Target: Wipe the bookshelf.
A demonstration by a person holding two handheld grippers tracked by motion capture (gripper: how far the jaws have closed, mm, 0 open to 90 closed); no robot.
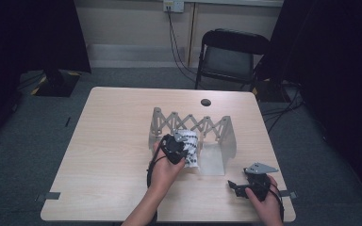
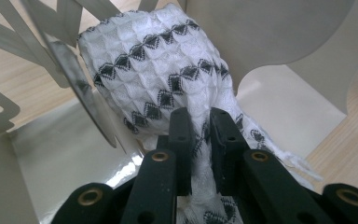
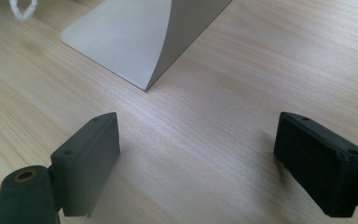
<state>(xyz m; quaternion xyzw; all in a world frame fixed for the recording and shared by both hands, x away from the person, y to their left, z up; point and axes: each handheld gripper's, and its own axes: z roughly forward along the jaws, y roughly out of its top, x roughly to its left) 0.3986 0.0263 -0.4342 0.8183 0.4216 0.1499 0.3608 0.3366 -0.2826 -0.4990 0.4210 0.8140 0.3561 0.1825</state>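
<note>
A white cloth with black diamond patterns is draped over a bar of the grey metal folding rack in the middle of the table. My left gripper is shut on the cloth's lower part, its jaws pinching the fabric; in the high view the left gripper sits at the rack's left front with the cloth beside it. My right gripper stands open just above the bare tabletop, nothing between its jaws. From above, the right gripper lies near the table's front right.
The rack's flat base plate lies ahead of the right gripper, and its side walls stand around the cloth. A cable hole marks the table's far side. A black chair stands beyond the table.
</note>
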